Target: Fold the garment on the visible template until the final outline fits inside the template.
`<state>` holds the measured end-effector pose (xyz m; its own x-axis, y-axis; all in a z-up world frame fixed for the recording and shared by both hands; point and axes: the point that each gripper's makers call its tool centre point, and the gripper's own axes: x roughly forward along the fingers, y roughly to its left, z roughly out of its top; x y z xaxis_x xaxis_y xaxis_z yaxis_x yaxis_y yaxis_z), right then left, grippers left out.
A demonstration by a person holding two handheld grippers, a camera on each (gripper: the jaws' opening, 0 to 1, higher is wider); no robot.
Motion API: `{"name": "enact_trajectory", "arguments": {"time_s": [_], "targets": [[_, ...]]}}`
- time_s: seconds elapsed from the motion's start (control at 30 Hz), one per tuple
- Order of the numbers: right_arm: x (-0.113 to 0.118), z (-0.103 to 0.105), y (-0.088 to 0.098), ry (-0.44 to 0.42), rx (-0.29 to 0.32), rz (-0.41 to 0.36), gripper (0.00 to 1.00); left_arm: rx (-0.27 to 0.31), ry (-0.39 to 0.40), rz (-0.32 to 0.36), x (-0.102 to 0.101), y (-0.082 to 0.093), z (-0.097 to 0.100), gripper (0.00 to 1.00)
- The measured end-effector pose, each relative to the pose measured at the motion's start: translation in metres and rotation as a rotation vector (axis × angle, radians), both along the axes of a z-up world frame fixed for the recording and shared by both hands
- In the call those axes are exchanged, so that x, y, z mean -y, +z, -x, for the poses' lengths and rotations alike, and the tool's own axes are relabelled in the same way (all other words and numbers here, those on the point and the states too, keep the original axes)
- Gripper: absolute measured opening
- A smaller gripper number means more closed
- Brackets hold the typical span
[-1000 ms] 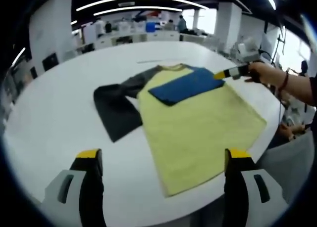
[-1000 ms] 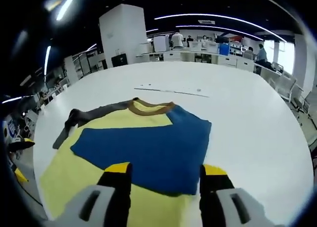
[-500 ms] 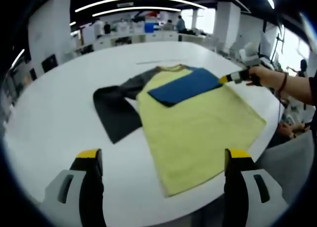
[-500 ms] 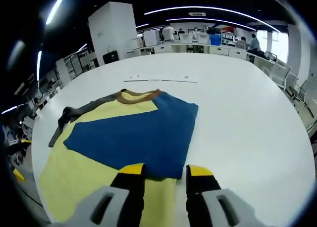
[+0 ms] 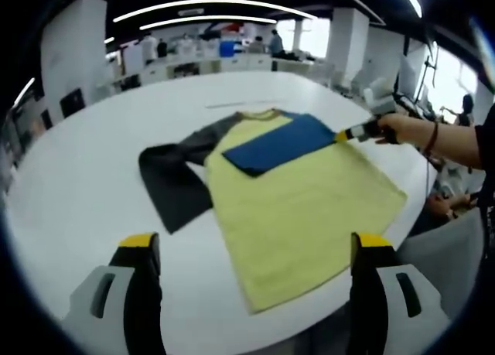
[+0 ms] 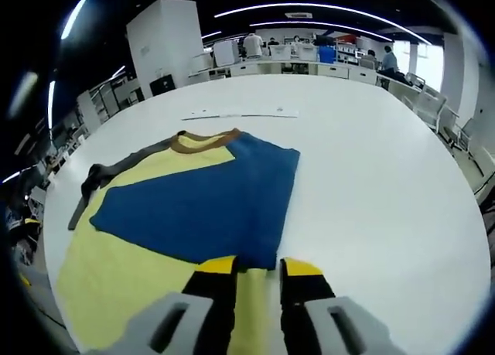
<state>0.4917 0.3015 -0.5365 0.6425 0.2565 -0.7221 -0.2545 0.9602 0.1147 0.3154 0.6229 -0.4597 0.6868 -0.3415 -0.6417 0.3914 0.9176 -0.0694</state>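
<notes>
A yellow T-shirt [image 5: 302,208] lies flat on the round white table [image 5: 77,162]. Its dark grey sleeve [image 5: 174,181] spreads out to the left. Its blue sleeve [image 5: 282,142] is folded across the chest. My left gripper [image 5: 255,243] hovers open over the near table edge with nothing between its jaws. In the right gripper view the blue sleeve [image 6: 201,208] covers the yellow body [image 6: 116,270] below the brown collar [image 6: 205,141]. My right gripper [image 6: 257,264] has its jaws close together on the sleeve's near edge. The right gripper [image 5: 352,132] also shows at the sleeve's corner, held by a hand [image 5: 394,127].
A thin pale strip [image 6: 236,114] lies on the table [image 6: 371,185] beyond the collar. The table edge curves close to the shirt's hem on the right of the left gripper view, where a person [image 5: 456,208] sits. Desks and people stand far behind.
My right gripper's jaws have narrowed from wide apart to nearly together at the blue sleeve's edge. The left gripper has stayed open; its view has shifted slightly.
</notes>
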Motion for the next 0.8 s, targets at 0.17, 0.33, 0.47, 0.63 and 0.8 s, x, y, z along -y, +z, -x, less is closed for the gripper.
{"name": "enact_trajectory", "arguments": {"time_s": [0.17,0.33,0.47,0.63,0.8], "targets": [[-0.002,0.001,-0.002,0.002,0.005,0.025,0.1,0.005,-0.009,0.012,0.003,0.002,0.0,0.99],[-0.001,0.0,-0.001,0.014,0.008,0.035,0.05,0.003,-0.011,0.011,0.004,0.002,0.0,0.99],[-0.001,0.001,0.0,0.024,0.008,0.047,0.04,0.007,-0.015,0.02,0.005,0.004,0.0,0.99],[0.0,0.001,0.0,0.036,-0.001,0.056,0.03,0.009,-0.022,0.023,0.007,0.004,-0.001,0.99],[0.004,0.002,0.0,0.042,-0.013,0.052,0.03,0.012,-0.027,0.03,0.01,0.005,-0.001,0.99]]}}
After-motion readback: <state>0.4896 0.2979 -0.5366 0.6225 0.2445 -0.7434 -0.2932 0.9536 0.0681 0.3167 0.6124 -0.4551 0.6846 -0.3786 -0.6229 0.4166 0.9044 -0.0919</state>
